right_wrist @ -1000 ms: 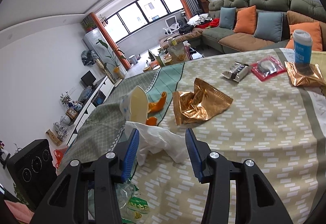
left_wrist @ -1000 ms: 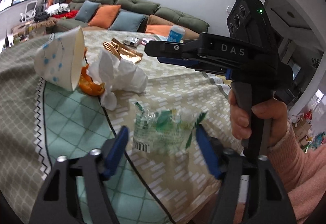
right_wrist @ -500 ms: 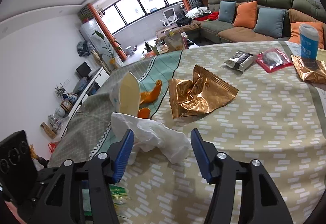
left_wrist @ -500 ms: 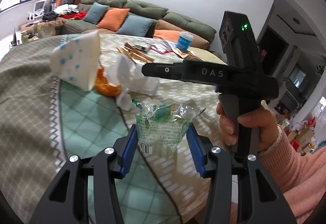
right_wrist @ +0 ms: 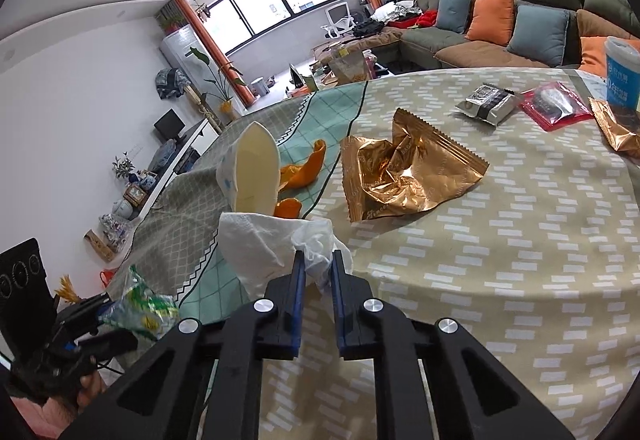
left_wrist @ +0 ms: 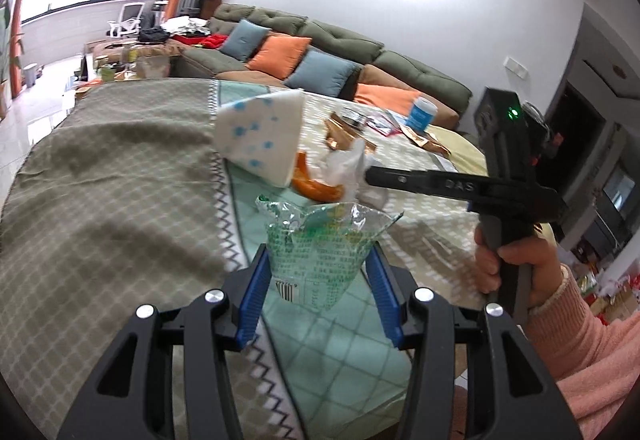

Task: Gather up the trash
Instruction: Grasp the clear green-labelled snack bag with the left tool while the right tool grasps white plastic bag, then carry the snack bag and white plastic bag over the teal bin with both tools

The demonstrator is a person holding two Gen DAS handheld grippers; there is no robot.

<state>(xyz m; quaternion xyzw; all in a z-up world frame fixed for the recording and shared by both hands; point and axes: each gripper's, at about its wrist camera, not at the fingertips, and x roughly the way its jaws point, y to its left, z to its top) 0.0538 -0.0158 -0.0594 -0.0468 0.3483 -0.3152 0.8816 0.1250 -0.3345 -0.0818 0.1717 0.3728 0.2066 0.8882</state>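
Observation:
My left gripper (left_wrist: 318,266) is shut on a clear green-printed plastic wrapper (left_wrist: 320,244) and holds it above the table; the wrapper also shows in the right wrist view (right_wrist: 140,306). My right gripper (right_wrist: 319,268) is shut on a crumpled white tissue (right_wrist: 268,244), which also shows in the left wrist view (left_wrist: 346,164). A tipped white paper cup with blue dots (left_wrist: 262,136) lies beside orange peel (left_wrist: 316,188). In the right wrist view the cup (right_wrist: 250,170) and peel (right_wrist: 306,170) sit just beyond the tissue.
A crumpled gold foil wrapper (right_wrist: 404,172) lies mid-table. A silver packet (right_wrist: 486,104), a red pouch (right_wrist: 554,104), another gold wrapper (right_wrist: 616,128) and a blue-labelled cup (right_wrist: 622,74) lie farther right. A sofa (left_wrist: 320,52) stands behind the table. The table edge runs near my grippers.
My left gripper closed on the plastic wrapper and lifted it. My right gripper moved forward and closed on the white tissue.

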